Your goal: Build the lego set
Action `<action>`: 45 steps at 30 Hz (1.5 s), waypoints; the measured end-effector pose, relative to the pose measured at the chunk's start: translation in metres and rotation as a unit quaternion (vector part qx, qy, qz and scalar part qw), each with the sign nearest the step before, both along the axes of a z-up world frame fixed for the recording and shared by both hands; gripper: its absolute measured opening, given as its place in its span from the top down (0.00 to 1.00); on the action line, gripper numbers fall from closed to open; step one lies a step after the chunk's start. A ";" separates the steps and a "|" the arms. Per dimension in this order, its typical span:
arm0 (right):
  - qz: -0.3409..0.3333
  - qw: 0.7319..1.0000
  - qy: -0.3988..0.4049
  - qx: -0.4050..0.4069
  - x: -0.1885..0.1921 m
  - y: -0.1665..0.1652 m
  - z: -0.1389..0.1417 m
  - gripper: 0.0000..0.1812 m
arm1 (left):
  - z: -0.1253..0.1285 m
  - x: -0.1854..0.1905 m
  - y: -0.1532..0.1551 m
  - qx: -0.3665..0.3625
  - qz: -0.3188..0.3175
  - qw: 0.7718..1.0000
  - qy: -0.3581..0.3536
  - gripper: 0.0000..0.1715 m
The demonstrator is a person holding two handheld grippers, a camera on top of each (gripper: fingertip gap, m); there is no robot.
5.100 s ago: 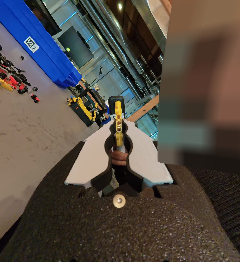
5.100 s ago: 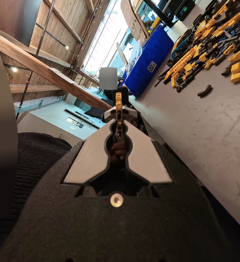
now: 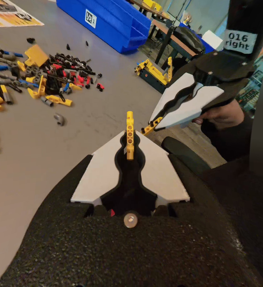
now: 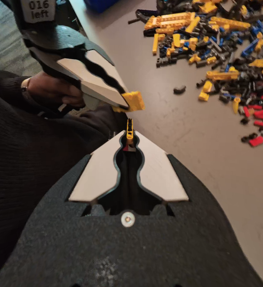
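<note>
1. Swung down from facing the ceiling, toward the table [image 3: 81, 155].
2. Left gripper [image 3: 130, 132] clenched on yellow connector [image 3: 130, 136]; right gripper [image 4: 130, 132] clenched on yellow beam [image 4: 130, 130], both over the table's near edge.
3. Risk: tip grips slipping, pieces dropping off the edge.

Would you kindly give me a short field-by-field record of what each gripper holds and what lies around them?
left gripper: shut on a yellow beam with holes
right gripper: shut on a thin yellow beam with black pins
grippers: close together, over the table's near edge
table: grey
loose parts: scattered pile, yellow, black, red, blue
blue bin: far side
</note>
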State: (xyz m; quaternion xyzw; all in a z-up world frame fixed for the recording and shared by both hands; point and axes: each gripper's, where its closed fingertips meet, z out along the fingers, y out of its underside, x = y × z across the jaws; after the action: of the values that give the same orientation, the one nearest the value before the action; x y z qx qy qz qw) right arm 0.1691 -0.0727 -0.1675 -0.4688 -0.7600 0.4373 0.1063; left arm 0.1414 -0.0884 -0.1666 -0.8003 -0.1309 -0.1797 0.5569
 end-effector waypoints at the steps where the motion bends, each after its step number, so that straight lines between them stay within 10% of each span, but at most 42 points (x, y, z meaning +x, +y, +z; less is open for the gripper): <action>1: 0.007 1.000 0.011 0.007 -0.004 -0.003 0.003 0.96 | -0.001 0.001 0.004 -0.004 -0.004 1.000 -0.003 0.97; 15: -0.072 0.984 0.101 -0.129 -0.039 0.012 0.026 0.96 | 0.002 -0.018 0.015 0.048 0.048 0.990 -0.127 0.97; 27: -0.032 0.982 -0.065 0.172 -0.047 0.041 -0.047 0.96 | 0.000 -0.030 0.009 0.062 0.069 0.989 -0.113 0.97; 45: -0.015 0.971 -0.088 0.222 -0.046 0.062 -0.023 0.86 | 0.002 -0.034 -0.012 0.096 0.055 0.990 -0.091 0.97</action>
State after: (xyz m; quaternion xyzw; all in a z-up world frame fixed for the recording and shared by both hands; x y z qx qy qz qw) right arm 0.1232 -0.0111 -0.1901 -0.4815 -0.8373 0.2132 0.1474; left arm 0.1072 -0.1001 -0.1643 -0.7148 -0.2068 -0.2326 0.6262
